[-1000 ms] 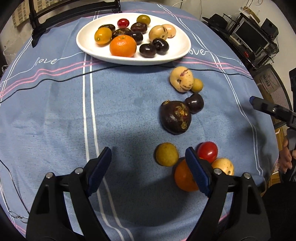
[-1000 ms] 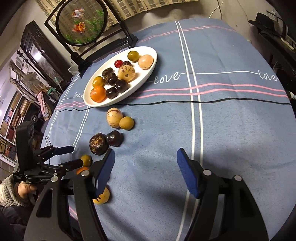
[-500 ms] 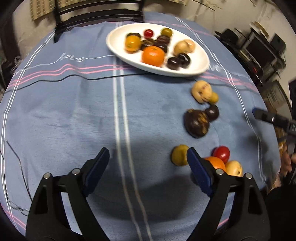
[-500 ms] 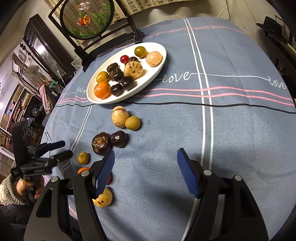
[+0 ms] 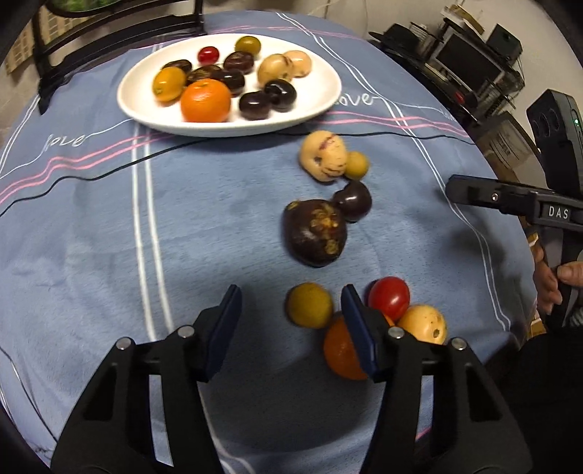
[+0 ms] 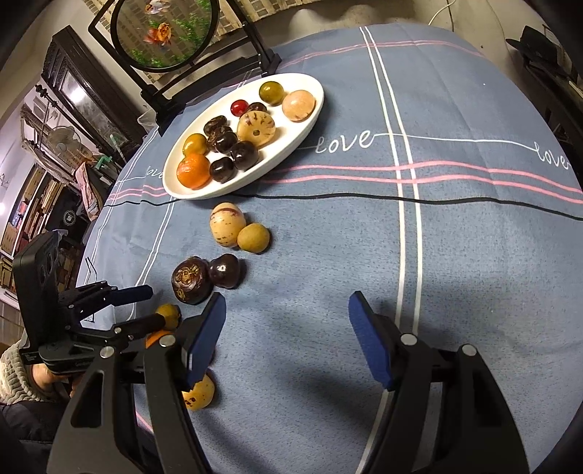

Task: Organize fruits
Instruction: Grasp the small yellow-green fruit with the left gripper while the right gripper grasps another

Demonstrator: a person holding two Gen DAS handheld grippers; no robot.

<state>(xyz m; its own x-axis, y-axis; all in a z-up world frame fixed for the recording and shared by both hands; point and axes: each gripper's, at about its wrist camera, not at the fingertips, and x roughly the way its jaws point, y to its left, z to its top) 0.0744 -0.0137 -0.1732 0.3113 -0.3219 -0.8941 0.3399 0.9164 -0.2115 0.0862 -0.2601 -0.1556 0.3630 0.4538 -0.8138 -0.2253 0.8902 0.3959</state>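
Observation:
A white plate (image 5: 320, 98) at the back holds several fruits. Loose on the blue cloth lie a pale speckled fruit (image 5: 322, 156), a big dark purple fruit (image 5: 315, 233), a dark plum (image 5: 352, 200), a red tomato (image 5: 389, 297), an orange fruit (image 5: 340, 353) and an olive-yellow fruit (image 5: 309, 305). My left gripper (image 5: 291, 321) hangs low over the cloth, its jaws closing. The olive-yellow fruit sits between them beside the right pad, with no pad pressing on it. The orange fruit is half hidden behind that finger. My right gripper (image 6: 288, 328) stands open over bare cloth.
A black cable (image 6: 400, 198) crosses the cloth in front of the plate (image 6: 306, 120). A round framed fish picture (image 6: 164, 32) stands behind it. A pale yellow fruit (image 6: 198, 393) lies near the table's front edge. A person's hand (image 5: 550, 288) grips the right handle.
The left gripper's jaws have narrowed. Its view swung off to the left and came back nearer, and the olive-yellow fruit now lies between the fingers. The right gripper kept its opening and barely moved.

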